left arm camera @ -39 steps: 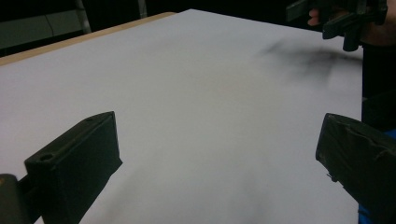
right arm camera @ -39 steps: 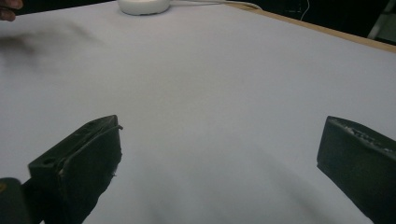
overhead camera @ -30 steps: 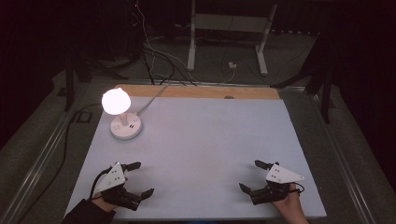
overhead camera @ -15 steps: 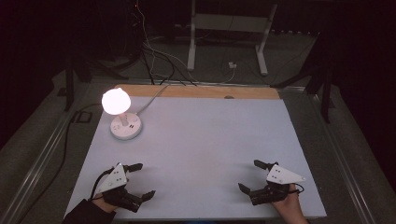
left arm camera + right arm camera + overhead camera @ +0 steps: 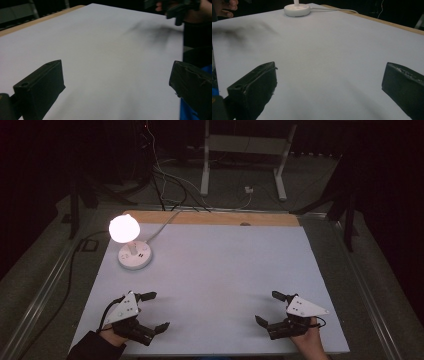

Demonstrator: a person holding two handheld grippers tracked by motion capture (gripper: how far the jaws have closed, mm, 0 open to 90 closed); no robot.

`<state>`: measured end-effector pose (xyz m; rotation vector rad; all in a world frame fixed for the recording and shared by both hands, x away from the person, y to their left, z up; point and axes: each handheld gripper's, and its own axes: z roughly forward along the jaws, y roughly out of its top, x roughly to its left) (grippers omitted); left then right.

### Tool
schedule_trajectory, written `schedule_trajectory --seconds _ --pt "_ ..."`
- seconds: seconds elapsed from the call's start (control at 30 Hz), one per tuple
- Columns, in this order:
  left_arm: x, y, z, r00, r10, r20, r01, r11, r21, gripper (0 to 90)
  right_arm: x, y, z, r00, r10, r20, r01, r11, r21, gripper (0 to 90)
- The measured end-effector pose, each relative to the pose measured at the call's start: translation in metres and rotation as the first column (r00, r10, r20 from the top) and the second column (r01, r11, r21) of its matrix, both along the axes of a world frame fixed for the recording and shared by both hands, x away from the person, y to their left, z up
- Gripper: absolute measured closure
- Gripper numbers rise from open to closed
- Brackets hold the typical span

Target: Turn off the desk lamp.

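Observation:
A lit white lamp (image 5: 125,229) glows on its round white base (image 5: 135,257) at the table's far left, and that base (image 5: 297,10) is also in the right gripper view. My left gripper (image 5: 154,311) rests near the front left edge, open, nothing between its jaws. My right gripper (image 5: 269,308) sits near the front right edge, also open and empty. In the left gripper view the two black jaws stand wide apart over bare table (image 5: 105,55), with the other hand and gripper (image 5: 180,10) far off.
The white table top (image 5: 225,270) has a wooden strip (image 5: 210,218) along its far edge. The lamp's white cord (image 5: 162,224) runs off the back. Beyond stand a metal frame's legs (image 5: 205,165) and floor cables. Dark surroundings on all sides.

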<state>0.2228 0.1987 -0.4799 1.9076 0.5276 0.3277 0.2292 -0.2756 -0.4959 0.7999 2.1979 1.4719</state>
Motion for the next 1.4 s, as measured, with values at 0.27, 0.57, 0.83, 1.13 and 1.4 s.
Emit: schedule_trajectory --seconds 0.27,0.57,0.83,1.13,1.4 --pt "0.010 0.004 0.013 0.9961 0.088 0.011 -0.087 0.9957 -0.030 0.4 0.000 0.000 0.000 1.0000 0.000 -0.001 0.000 1.000 -0.002 0.0" --pt "0.028 0.007 0.019 0.9831 0.182 0.017 -0.182 0.9828 -0.034 0.4 0.001 0.000 -0.001 1.0000 0.002 -0.003 -0.002 1.000 -0.006 0.0" --pt "0.047 0.014 0.019 0.9284 0.369 0.042 -0.368 0.9293 -0.033 0.4 0.001 0.001 -0.001 1.0000 0.004 -0.002 -0.004 1.000 -0.008 0.0" --pt "0.060 0.012 0.016 0.8626 0.505 0.034 -0.505 0.8632 -0.016 0.4 0.000 0.000 0.000 1.0000 0.001 -0.003 -0.001 1.000 -0.004 0.0" --pt "0.075 0.013 0.005 0.7812 0.624 0.010 -0.624 0.7810 0.020 0.4 0.001 0.000 0.000 1.0000 0.005 -0.004 -0.005 1.000 -0.006 0.0"
